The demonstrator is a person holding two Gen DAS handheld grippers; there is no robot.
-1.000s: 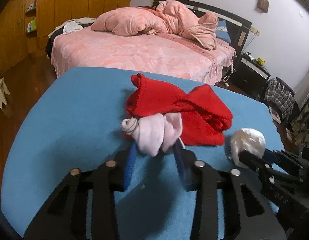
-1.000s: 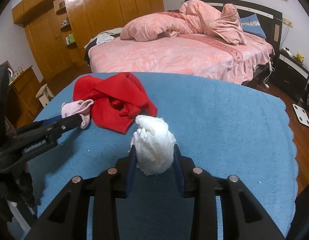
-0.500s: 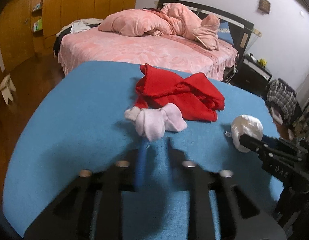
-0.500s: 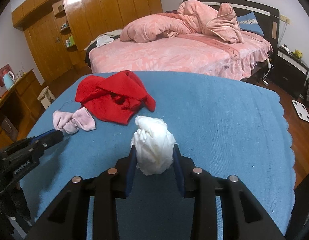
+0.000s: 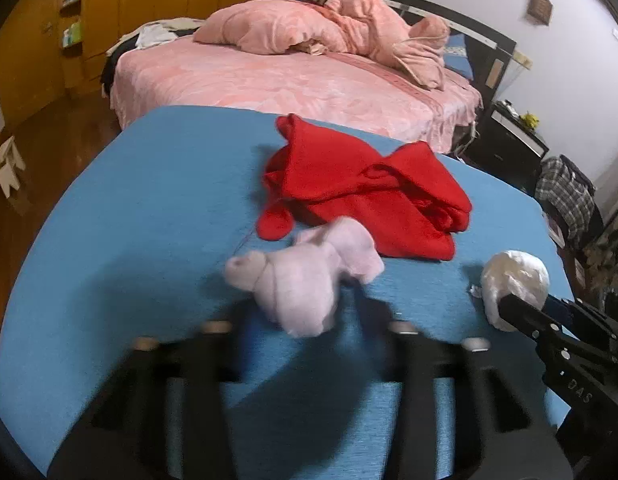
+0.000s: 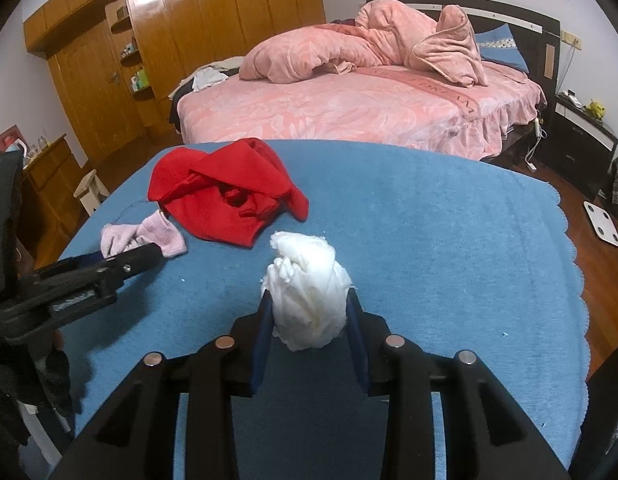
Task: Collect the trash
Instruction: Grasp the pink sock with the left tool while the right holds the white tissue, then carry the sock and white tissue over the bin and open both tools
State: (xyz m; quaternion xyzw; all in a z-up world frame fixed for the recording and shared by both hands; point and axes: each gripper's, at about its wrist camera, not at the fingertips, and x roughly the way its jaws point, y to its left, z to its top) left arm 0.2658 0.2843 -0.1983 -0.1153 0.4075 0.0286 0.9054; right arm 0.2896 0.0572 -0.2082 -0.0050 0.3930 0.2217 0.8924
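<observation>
- In the right wrist view, the left gripper [image 6: 155, 254] is seen entering from the left edge, its tip touching the pink sock bundle [image 6: 143, 236] on the blue table cover [image 6: 449, 240].
- In the left wrist view that gripper [image 5: 305, 312] is motion-blurred at lower centre, with the pink sock bundle [image 5: 305, 276] in front of it; whether the jaws are closed on the bundle cannot be told.
- A crumpled red garment [image 6: 225, 196] is seen left of centre, just behind the pink bundle and touching it.
- At lower centre, a white paper wad [image 6: 307, 292] is held upright between the blue-padded fingers of the right gripper [image 6: 309, 312], clamped on both sides.
- In the left wrist view the same white paper wad [image 5: 513, 284] is seen at the right, on the tip of the right gripper [image 5: 513, 308].
- A pink bed [image 6: 349, 112] fills the upper centre and right.
</observation>
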